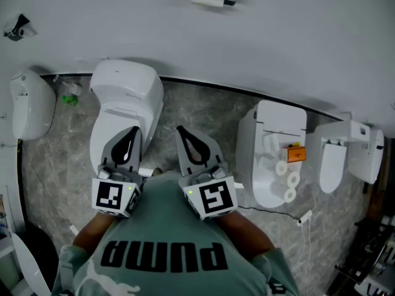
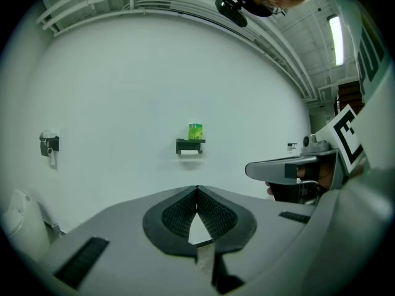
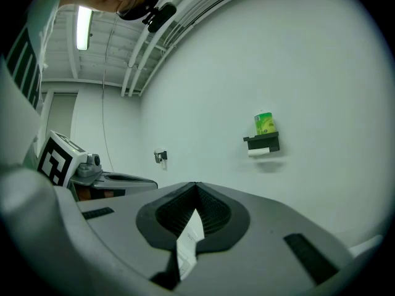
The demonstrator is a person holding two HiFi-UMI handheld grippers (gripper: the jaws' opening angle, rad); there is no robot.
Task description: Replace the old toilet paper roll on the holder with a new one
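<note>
black wall holder (image 3: pixel 262 141), white roll (image 3: pixel 259 152) under it, green pack (image 3: pixel 263 123) on top

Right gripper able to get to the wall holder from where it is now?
Likely not yet: the holder is far ahead on the wall. Nothing stands in the way, but the right gripper is shut and would need to open.

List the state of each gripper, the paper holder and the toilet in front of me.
left gripper, shut, empty.
right gripper, shut, empty.
holder, loaded: a white roll hangs under it.
green package, upright on top of the holder.
toilet, lid down.
</note>
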